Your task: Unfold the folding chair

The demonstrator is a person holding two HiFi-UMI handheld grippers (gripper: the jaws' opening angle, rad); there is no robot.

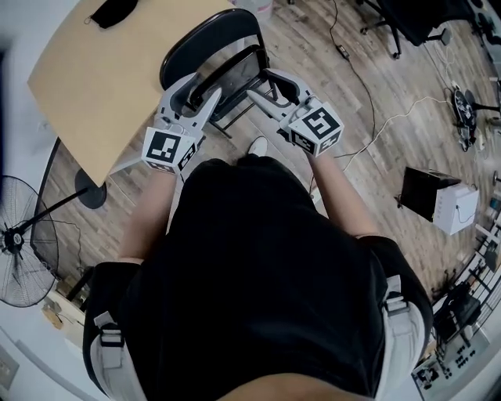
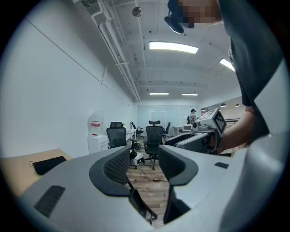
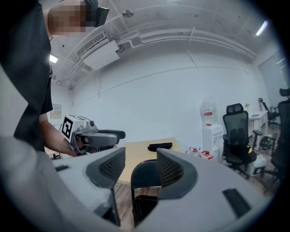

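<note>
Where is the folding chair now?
Head view, top centre: the folding chair stands just beyond the left gripper and right gripper, right of the tan table.

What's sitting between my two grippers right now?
The folding chair: the head view shows it between the left gripper and the right gripper.

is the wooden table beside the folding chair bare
No, a black object lies on the wooden table, near its far end in the head view.

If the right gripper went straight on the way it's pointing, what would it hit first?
Probably the folding chair's backrest, framed dead ahead between the right gripper's open jaws, with the table behind it. How far off is hard to judge.
</note>
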